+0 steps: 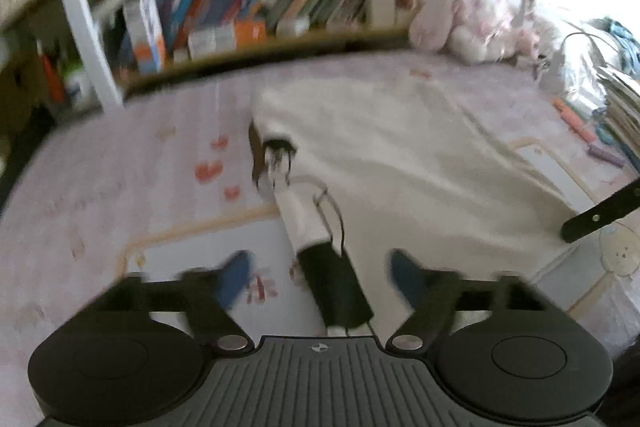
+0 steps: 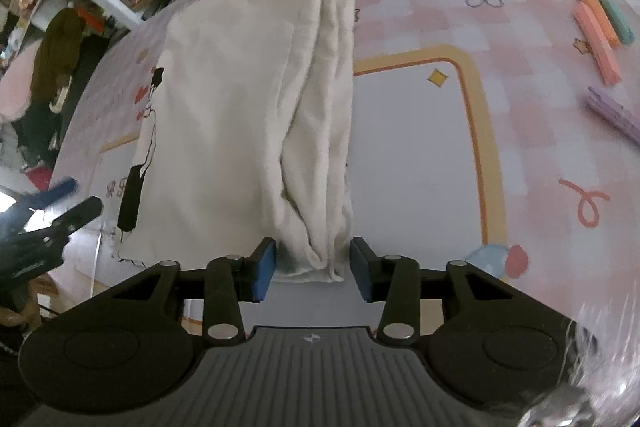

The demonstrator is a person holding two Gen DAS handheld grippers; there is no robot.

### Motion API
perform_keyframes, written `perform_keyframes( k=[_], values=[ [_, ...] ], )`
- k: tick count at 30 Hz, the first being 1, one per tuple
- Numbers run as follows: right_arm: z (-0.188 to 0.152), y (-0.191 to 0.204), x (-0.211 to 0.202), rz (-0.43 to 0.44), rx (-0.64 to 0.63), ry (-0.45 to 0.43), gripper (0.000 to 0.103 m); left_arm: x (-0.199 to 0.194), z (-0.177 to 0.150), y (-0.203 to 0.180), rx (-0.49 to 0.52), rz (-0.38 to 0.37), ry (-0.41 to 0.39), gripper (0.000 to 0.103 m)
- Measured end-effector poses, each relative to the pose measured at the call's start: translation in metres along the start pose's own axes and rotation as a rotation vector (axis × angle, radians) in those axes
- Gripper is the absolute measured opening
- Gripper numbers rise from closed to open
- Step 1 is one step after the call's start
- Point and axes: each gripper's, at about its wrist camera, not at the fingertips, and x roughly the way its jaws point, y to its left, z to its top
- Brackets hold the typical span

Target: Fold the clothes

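Between our right gripper's (image 2: 313, 273) parted blue pads sits the bunched near edge of the folded white shirt (image 2: 240, 99), untouched by either. Our left gripper (image 1: 320, 277) gapes wide above its printed edge, gripping nothing. Beyond, the pink mat (image 2: 520, 39) carries it.

A: what's it all sitting on?
B: pink checkered mat (image 2: 500, 27), cartoon prints. Folded white shirt (image 2: 224, 99) lies on it, pastel pens (image 2: 596, 35) off to the right.
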Motion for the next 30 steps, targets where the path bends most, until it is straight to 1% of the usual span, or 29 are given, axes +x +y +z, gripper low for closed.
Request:
perform_keyframes(
  k=[2,5,8,9,11,13,16,18,20,24,30],
  values=[
    [0.001,0.002,0.002,-0.008,-0.016,0.005,0.025,0.0,0.0,-0.009,0.051,0.001,0.002,0.09],
    [0.0,0.008,0.004,-0.032,-0.067,0.007,0.018,0.006,-0.003,-0.022,0.13,-0.017,0.044,0.09],
    [0.001,0.01,0.005,-0.032,-0.072,0.006,0.014,0.004,-0.008,-0.039,0.23,0.001,0.026,0.09],
    [0.002,0.01,0.005,-0.03,-0.067,0.005,0.013,0.003,-0.009,-0.044,0.261,-0.004,0.013,0.09],
    [0.005,0.013,-0.003,-0.004,-0.048,-0.021,0.012,0.002,-0.011,-0.053,0.312,-0.024,-0.007,0.09],
    [0.01,0.018,-0.015,0.031,-0.048,-0.068,0.012,0.003,-0.012,-0.062,0.355,-0.056,-0.014,0.09],
    [0.019,0.027,-0.03,0.085,-0.041,-0.125,0.012,0.005,-0.013,-0.074,0.393,-0.112,-0.024,0.09],
    [0.024,0.031,-0.034,0.106,-0.035,-0.143,0.012,0.004,-0.014,-0.082,0.422,-0.154,-0.033,0.09],
    [0.03,0.036,-0.038,0.129,-0.028,-0.158,0.012,0.006,-0.016,-0.092,0.452,-0.178,-0.043,0.092],
    [0.039,0.045,-0.04,0.161,-0.01,-0.173,0.012,0.013,-0.015,-0.104,0.465,-0.178,-0.056,0.093],
    [0.04,0.048,-0.045,0.163,-0.005,-0.186,0.012,0.023,-0.016,-0.108,0.452,-0.137,-0.045,0.093]
  ],
)
